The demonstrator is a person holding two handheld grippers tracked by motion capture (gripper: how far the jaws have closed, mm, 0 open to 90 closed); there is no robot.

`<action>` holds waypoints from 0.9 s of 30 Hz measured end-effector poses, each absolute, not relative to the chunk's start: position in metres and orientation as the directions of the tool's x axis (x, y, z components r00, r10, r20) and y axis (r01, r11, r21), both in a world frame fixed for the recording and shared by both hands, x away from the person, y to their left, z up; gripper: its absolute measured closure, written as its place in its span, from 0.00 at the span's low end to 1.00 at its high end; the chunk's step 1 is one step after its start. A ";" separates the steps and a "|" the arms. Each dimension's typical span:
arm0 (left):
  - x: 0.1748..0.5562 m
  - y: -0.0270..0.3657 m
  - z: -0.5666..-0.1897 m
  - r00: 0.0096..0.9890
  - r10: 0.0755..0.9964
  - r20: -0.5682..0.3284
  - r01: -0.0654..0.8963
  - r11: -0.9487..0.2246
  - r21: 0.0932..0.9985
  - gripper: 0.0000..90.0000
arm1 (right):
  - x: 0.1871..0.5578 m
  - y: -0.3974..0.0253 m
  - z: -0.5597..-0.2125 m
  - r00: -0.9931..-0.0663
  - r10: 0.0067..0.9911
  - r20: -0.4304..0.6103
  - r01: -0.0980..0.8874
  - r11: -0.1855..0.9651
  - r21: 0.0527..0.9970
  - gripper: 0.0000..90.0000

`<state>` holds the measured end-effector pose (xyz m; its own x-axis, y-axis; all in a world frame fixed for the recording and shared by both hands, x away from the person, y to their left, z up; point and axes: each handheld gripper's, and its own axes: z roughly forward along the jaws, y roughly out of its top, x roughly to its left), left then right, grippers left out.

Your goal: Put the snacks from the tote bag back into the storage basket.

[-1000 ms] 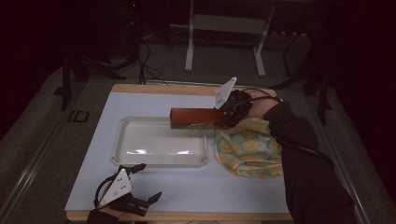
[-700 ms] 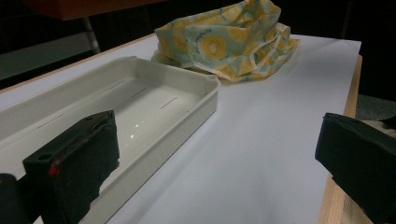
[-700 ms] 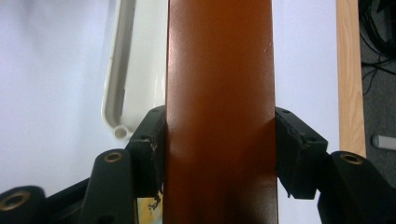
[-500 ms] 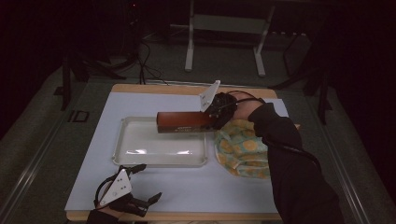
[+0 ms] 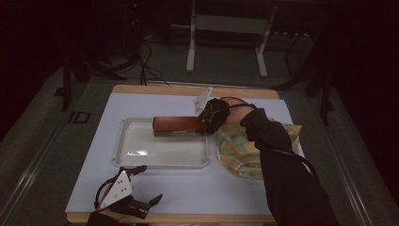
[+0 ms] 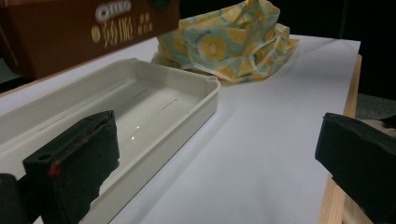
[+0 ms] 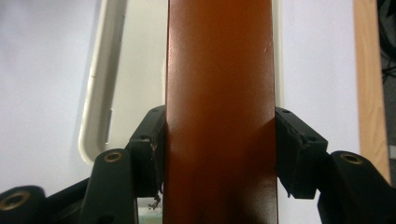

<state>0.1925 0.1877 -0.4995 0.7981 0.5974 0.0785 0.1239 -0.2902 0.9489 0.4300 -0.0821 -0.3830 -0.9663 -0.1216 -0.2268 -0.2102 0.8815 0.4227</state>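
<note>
My right gripper (image 5: 203,123) is clenched on one end of the long brown cardboard biscuit box (image 5: 181,126) — held level above the far right part of the shallow white plastic tray (image 5: 123,157), crossing its right rim. Just right of the tray lies the crumpled yellow-patterned cloth (image 5: 235,150). My left gripper (image 5: 149,188) rests released, jaws wide, near the table's (image 5: 211,188) near left edge, with bare white surface ahead.

the room is lying dark around a lit bench (image 5: 188,193); glare is streaking the tray (image 5: 136,153) floor, and the near tongs are blurring at the lower frame edges.
</note>
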 end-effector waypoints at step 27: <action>0.193 0.188 -0.500 0.802 0.593 0.076 0.123 -0.289 0.949 0.00 | 0.439 -0.064 -0.456 -0.982 -0.098 -0.161 -0.157 0.901 0.404 0.48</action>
